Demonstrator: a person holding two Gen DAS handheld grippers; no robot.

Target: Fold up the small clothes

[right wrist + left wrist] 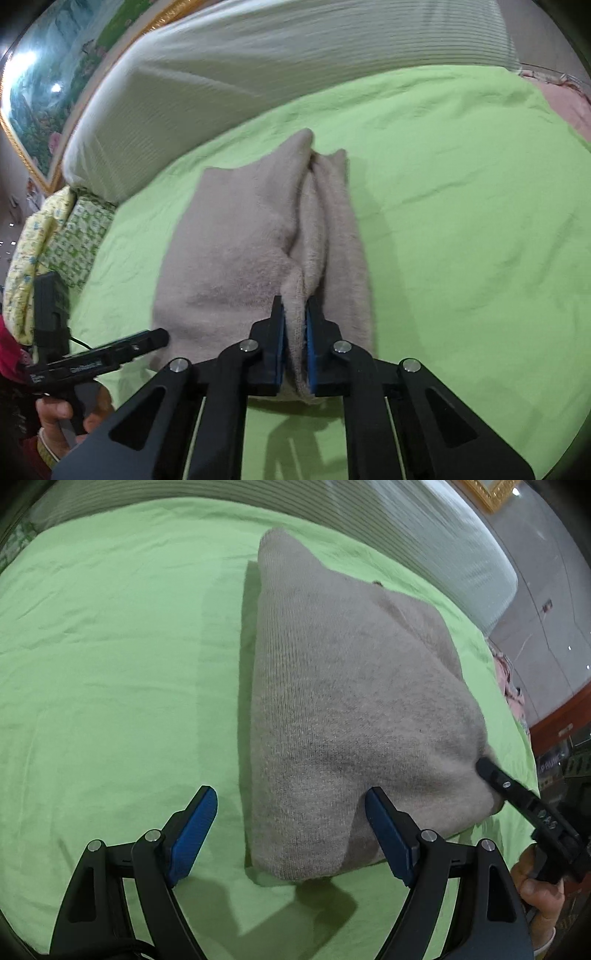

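Knitwear — a small grey-beige garment (pixel 258 240) — lies partly folded on the green sheet (pixel 461 221), right ahead of both tongs. The right gripper (pixel 295 347) is clamped narrow on a doubled edge at the garment's near end, lifting a ridge of fabric between its blue pads. The left gripper (pixel 291 834) stands wide, holding nothing, its right finger just beside the near corner. A fold looks to be mid-way; next, I judge, the pinched edge must be carried over and laid flat. Only the right wrist view shows the layered lengthwise crease — the left shows one smooth face and the other tong's tip (pixel 491 771) against the cloth.
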